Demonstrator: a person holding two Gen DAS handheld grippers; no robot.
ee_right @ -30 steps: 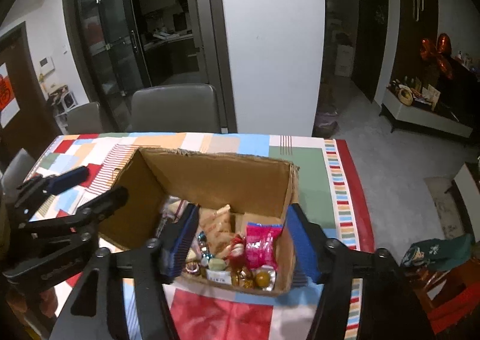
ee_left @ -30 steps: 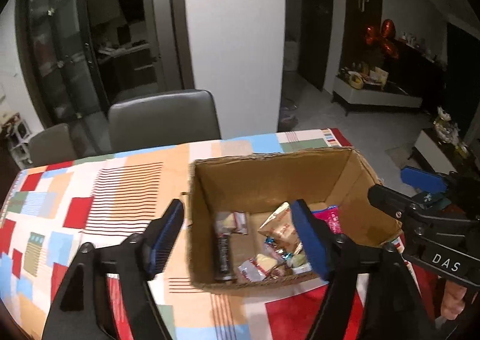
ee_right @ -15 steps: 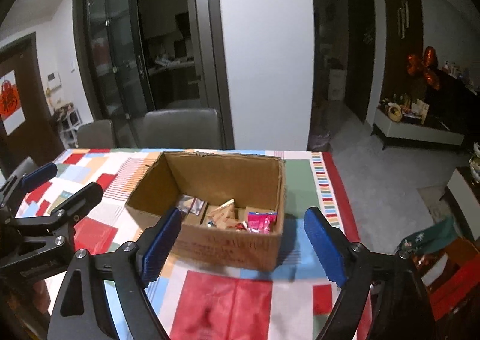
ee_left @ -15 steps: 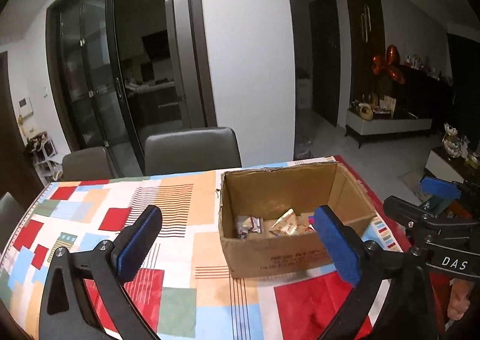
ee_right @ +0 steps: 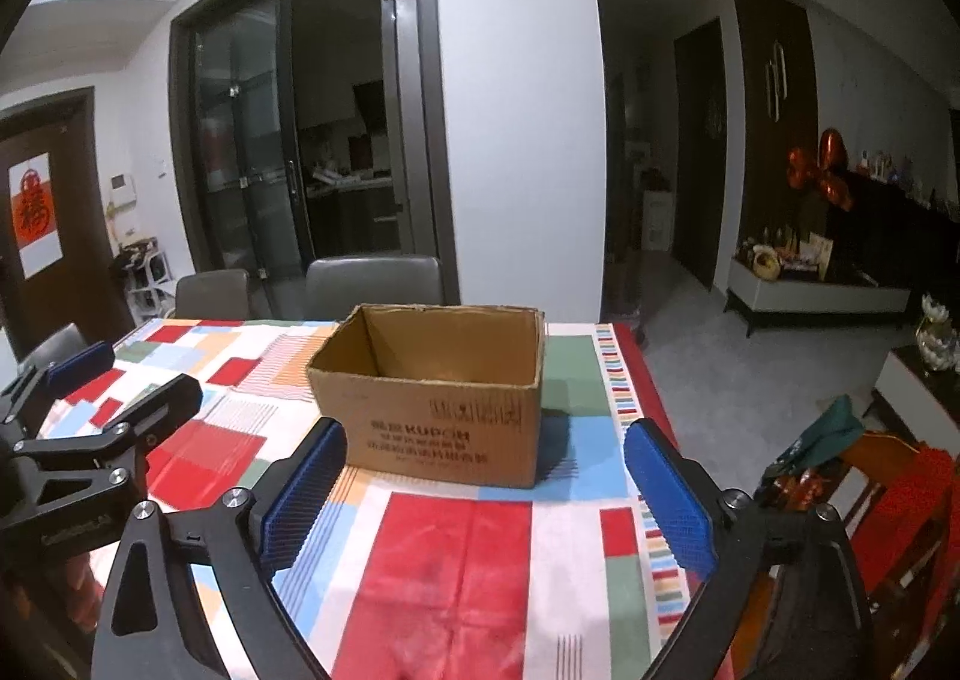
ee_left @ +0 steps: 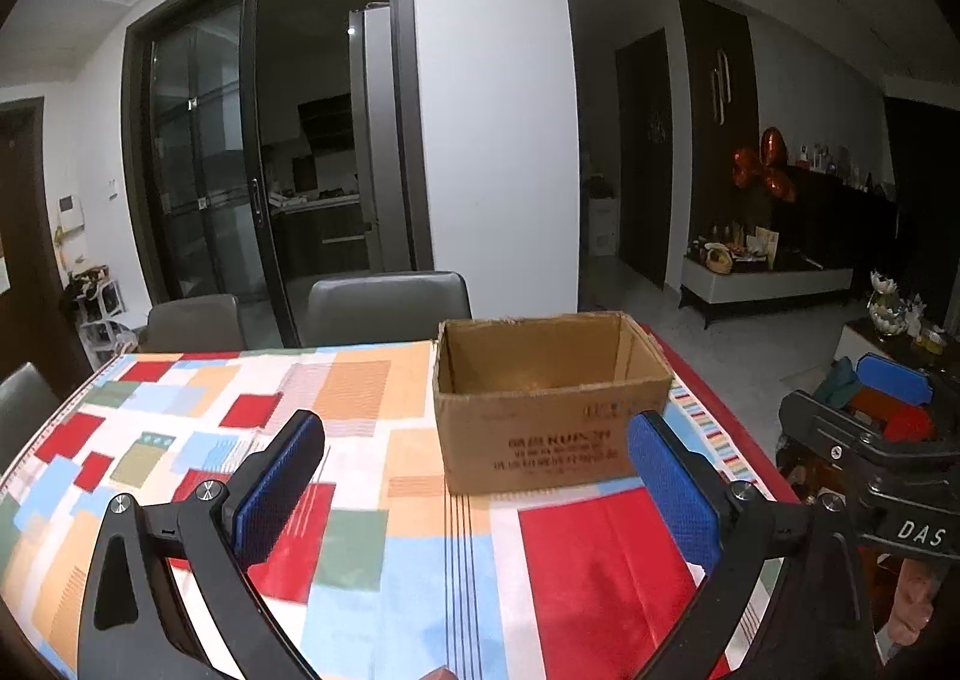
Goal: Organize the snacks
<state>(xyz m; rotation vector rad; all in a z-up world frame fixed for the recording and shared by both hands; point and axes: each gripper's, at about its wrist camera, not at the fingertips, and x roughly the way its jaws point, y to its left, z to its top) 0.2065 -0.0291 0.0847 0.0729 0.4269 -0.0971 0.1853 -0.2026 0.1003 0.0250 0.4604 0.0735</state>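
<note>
Both grippers, left (ee_left: 477, 491) and right (ee_right: 483, 494), have drawn back and up from the box (ee_left: 549, 410) over the last second; each now stands wide open and empty, short of the box on the tablecloth (ee_left: 372, 536). The box lies ahead of both, upright. The retreat suggests the packing is done or nearly so. The snacks, earlier visible inside, are now hidden behind the box's near wall
</note>
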